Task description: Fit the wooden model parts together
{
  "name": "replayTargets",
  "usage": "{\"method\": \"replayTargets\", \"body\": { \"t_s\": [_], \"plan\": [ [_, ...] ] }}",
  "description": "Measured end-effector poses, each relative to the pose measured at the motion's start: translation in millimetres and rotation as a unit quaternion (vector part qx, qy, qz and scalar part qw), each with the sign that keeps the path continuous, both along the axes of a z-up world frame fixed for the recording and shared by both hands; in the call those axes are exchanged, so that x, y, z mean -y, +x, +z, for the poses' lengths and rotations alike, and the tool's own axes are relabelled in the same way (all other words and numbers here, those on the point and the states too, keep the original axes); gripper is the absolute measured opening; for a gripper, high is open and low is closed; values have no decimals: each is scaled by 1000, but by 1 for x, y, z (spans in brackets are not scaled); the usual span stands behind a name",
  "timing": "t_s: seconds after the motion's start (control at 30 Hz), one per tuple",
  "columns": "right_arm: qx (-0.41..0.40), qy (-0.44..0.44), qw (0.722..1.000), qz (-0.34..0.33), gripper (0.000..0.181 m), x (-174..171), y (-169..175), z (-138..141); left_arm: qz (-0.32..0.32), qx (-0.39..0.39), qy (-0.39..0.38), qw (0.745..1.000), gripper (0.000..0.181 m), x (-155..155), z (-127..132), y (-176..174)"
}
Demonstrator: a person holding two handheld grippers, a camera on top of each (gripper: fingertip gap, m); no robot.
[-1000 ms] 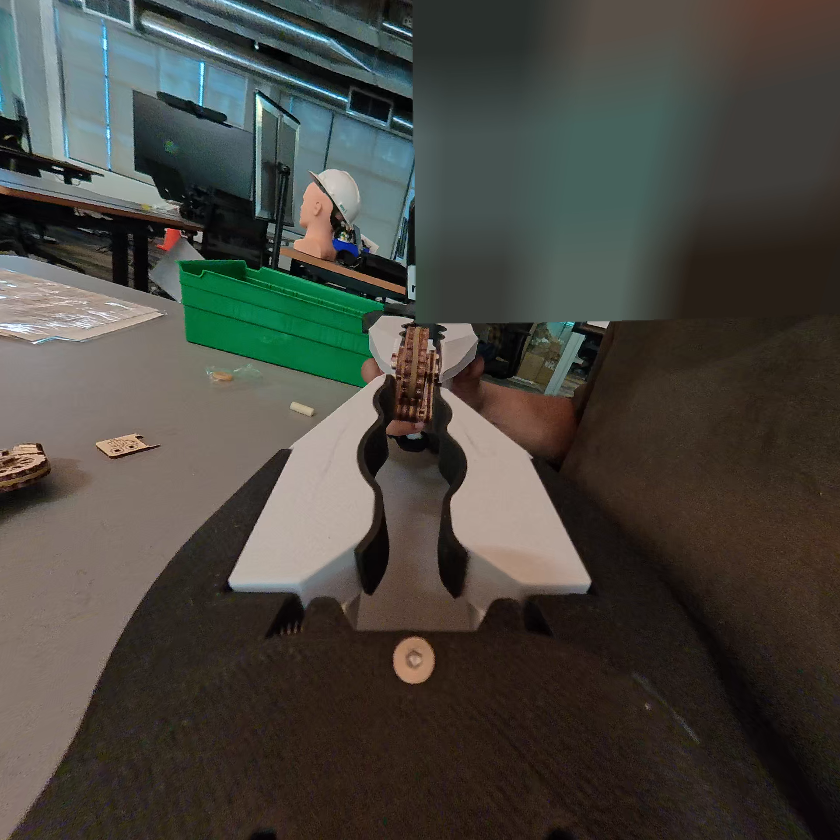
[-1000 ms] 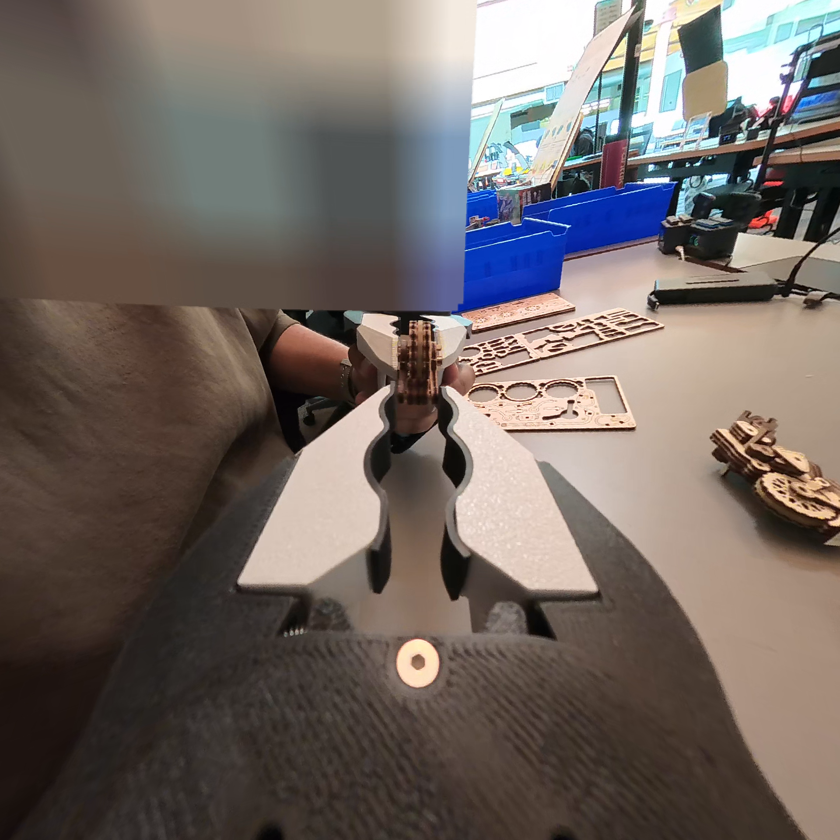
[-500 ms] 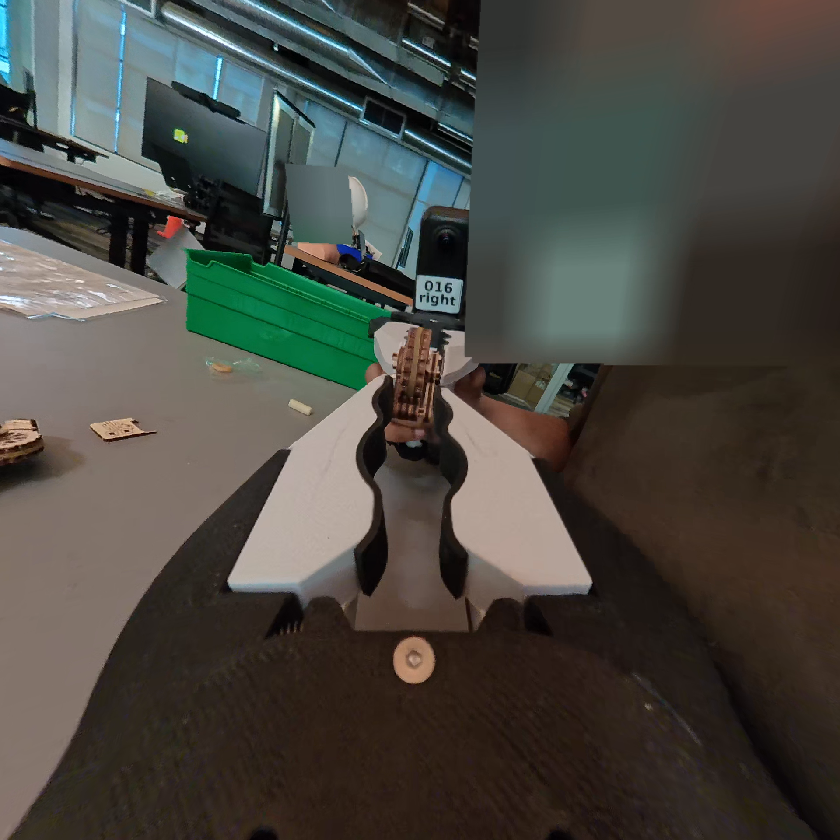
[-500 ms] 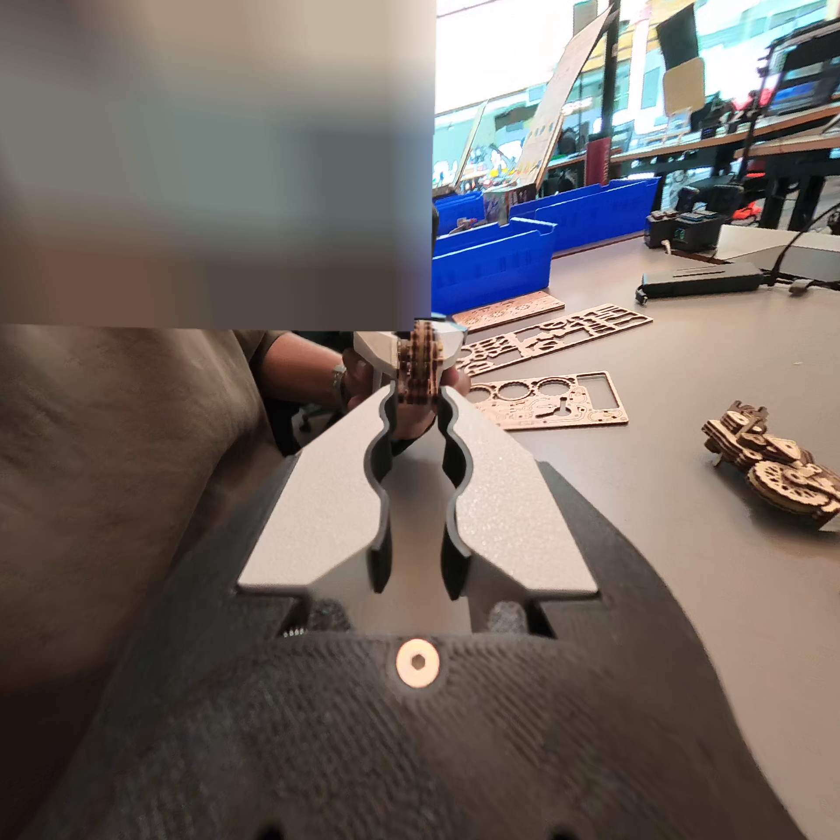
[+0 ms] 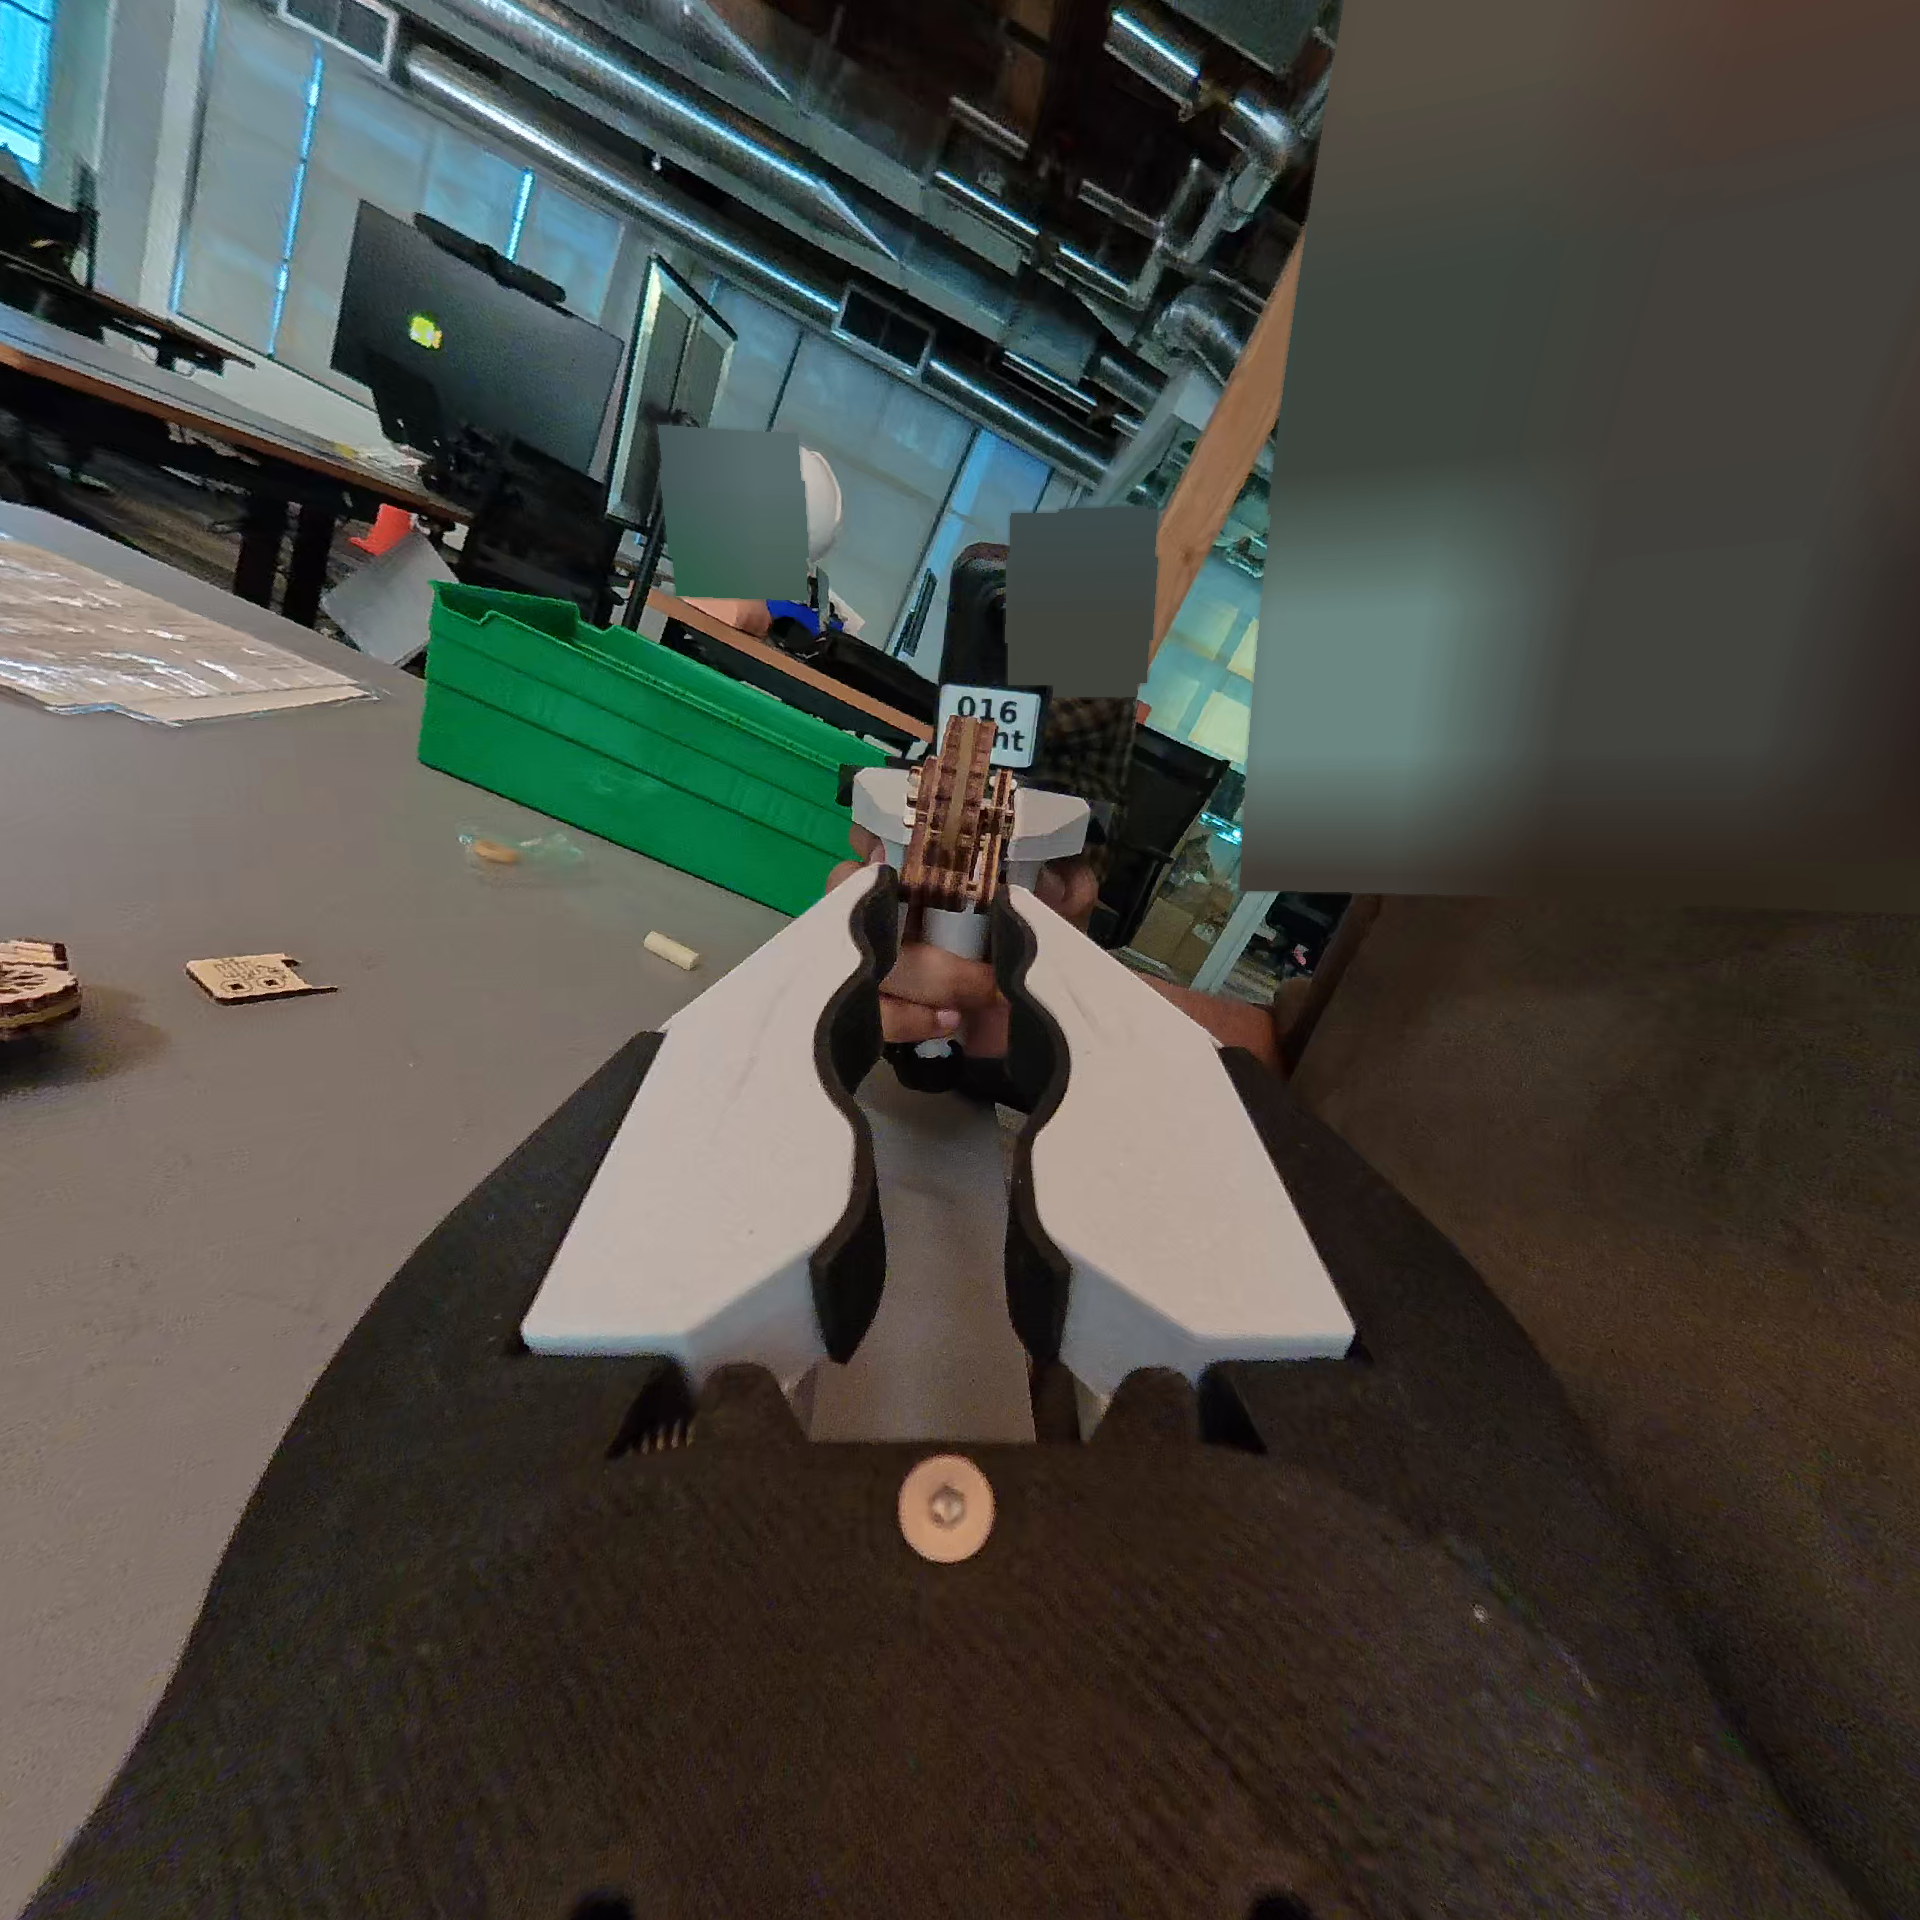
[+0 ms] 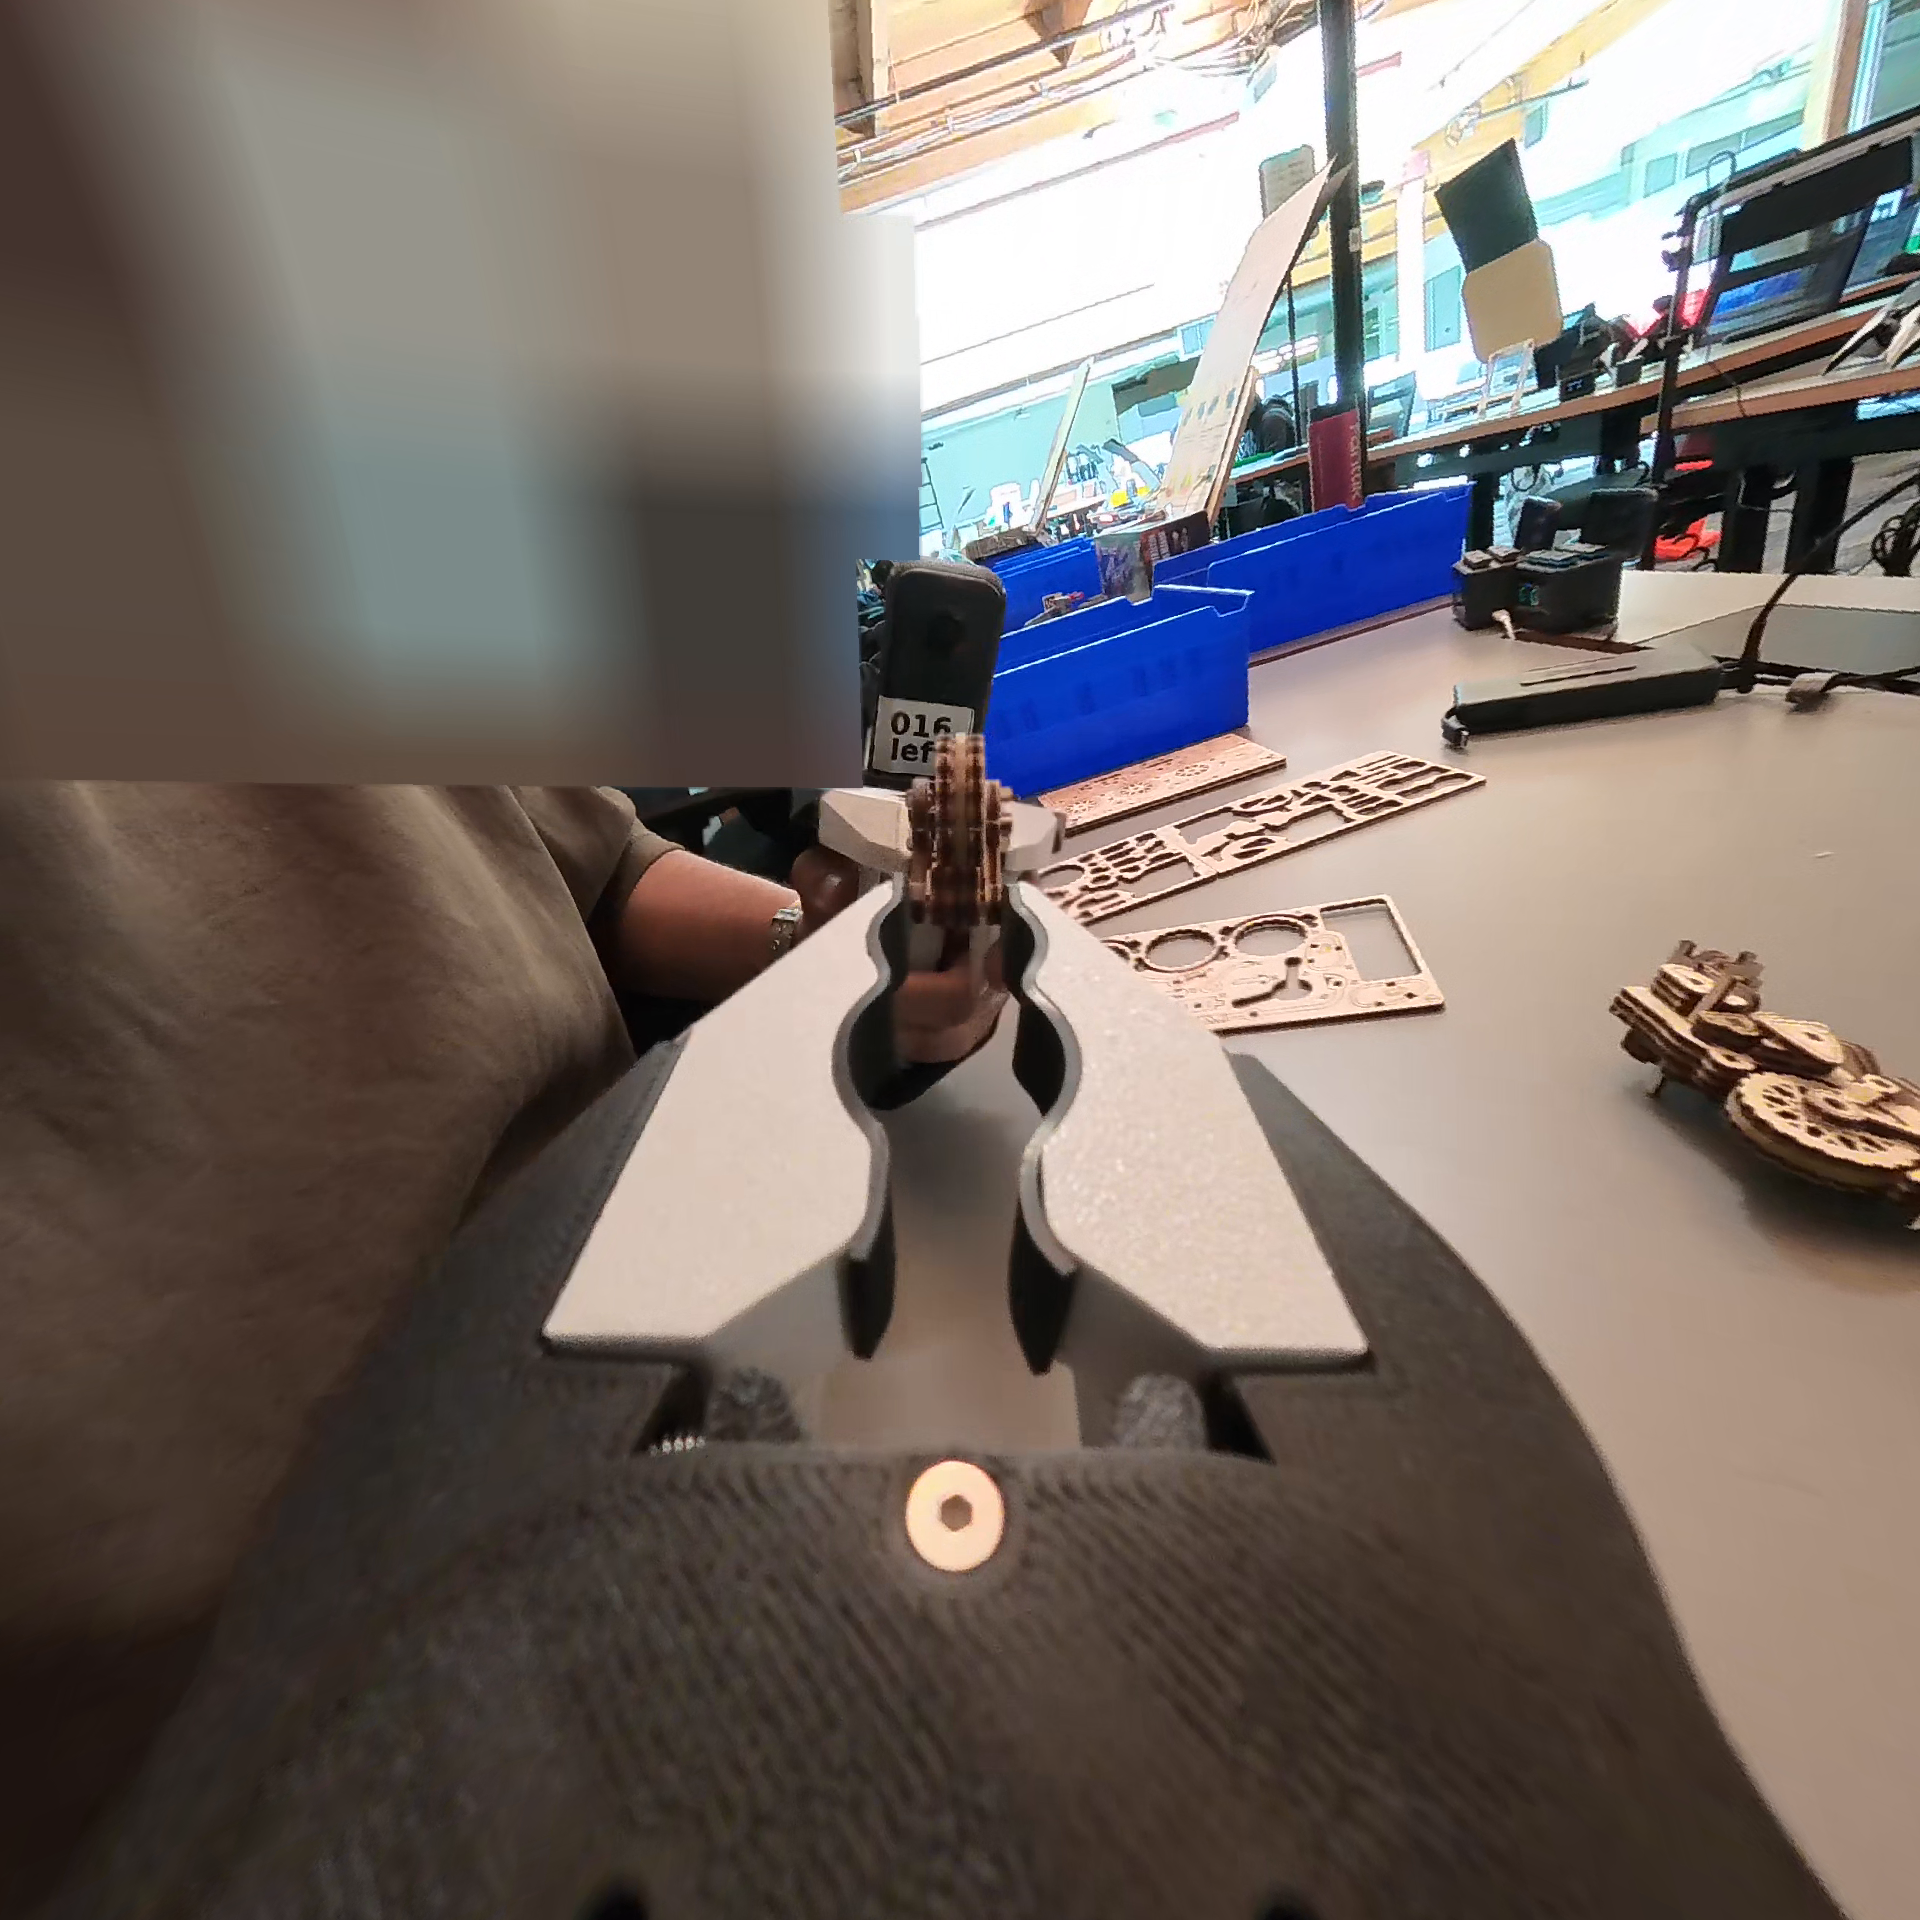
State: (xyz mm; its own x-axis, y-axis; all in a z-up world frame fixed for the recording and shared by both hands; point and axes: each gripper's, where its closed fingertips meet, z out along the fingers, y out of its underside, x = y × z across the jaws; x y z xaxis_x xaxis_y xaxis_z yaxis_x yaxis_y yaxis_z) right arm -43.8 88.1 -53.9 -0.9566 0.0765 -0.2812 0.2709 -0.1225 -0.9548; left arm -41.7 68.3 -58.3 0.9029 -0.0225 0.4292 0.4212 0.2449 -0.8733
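- Left wrist view shows the wooden sub-assembly, a stack of toothed layers, pinched upright at the tips of the left hand-held gripper, well above the worktop.
- From the opposite side the right hand-held gripper is clamped on the same stack, so both pairs of tips meet nose to nose.
- Compared with a second ago, the pair has risen: more ceiling shows and each hand-held gripper's camera post has come into sight; the stack looks unchanged.
- Judging by that, the pieces are being pressed together in mid-air, not yet released.
- Farther out lie cut-out plywood sheets, a finished wooden model, blue bins, and a green bin.
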Motion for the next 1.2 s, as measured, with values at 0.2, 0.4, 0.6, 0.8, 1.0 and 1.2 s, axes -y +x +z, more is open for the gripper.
{"method": "replayTargets", "body": {
  "t_s": [0.2,0.4,0.6,0.8,1.0,1.2],
  "plan": [
    [15,-21,1000,17,14,0,3,4,-15,-2,11,1000,15,1,5,5],
    [17,-33,999,30,14,-1,5,6,-10,-8,7,1000,15,-1,7,5],
    [12,-31,999,26,14,-1,4,5,-8,-13,4,1000,15,-1,6,5],
    [2,-20,1000,21,14,0,4,3,-31,22,29,999,18,2,7,6],
    [2,-16,1000,23,14,-1,3,1,-28,21,17,999,16,0,4,5],
    [3,-17,999,28,14,0,5,1,-17,5,12,1000,15,1,6,4]
  ]
}}
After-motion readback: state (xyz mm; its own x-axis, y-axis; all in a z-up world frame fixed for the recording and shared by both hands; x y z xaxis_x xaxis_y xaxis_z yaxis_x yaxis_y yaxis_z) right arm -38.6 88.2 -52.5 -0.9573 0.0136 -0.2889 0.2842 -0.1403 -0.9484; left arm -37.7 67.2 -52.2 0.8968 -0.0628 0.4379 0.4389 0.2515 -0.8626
